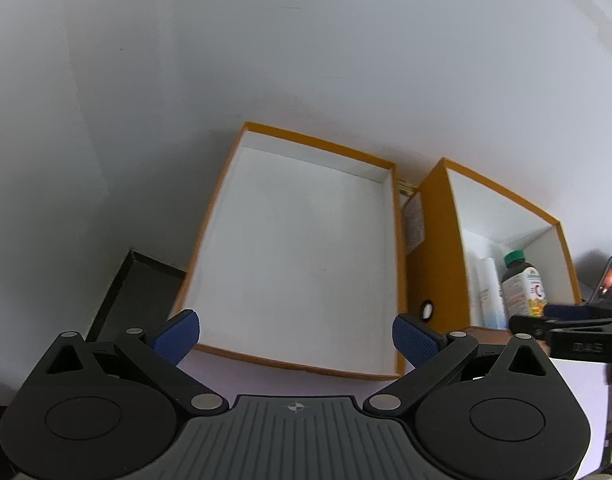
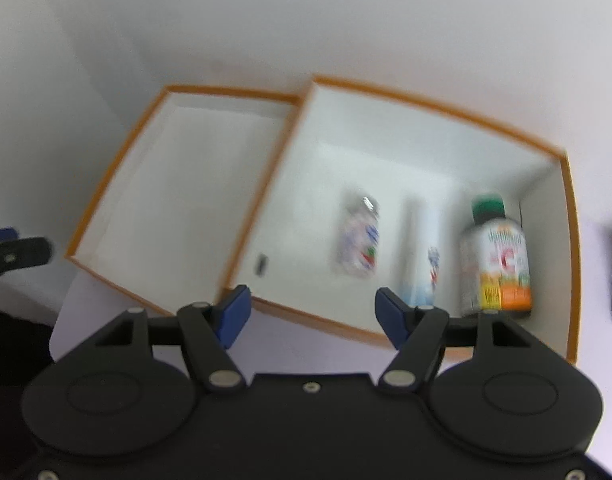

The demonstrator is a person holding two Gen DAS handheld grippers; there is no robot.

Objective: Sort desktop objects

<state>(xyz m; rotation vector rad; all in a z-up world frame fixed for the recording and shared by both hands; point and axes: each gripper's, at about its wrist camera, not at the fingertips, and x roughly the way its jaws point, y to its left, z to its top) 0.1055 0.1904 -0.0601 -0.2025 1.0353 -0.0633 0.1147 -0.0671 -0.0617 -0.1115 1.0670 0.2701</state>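
A: Item one, containers. What stands where?

B: Two orange-rimmed boxes with white insides, side by side against the white wall. The shallow box point(image 1: 302, 256) fills the centre of the left wrist view and holds nothing that can be seen. The deep box point(image 2: 437, 92), centre-right of the right wrist view, holds three items lying on its floor: a clear bottle point(image 2: 357, 236) at mid-frame, a white tube point(image 2: 421, 252) beside it, and a green-capped vitamin bottle point(image 2: 497, 256) nearest the right wall.

A: Why so grouped?

B: Judged from the task, bottles and tubes go together in the deep box, whose tall walls keep them from rolling out; the shallow box is likely kept for another class of object.

A: Item two, grippers.

B: Left gripper point(image 1: 296, 334), lower centre of its view: jaws spread wide, nothing between the blue pads point(image 1: 178, 336), touching nothing, poised above the shallow box's near rim. Right gripper point(image 2: 311, 316), lower centre of its view: jaws parted to a middling width, empty, over the deep box's near rim. Picture blurred there.
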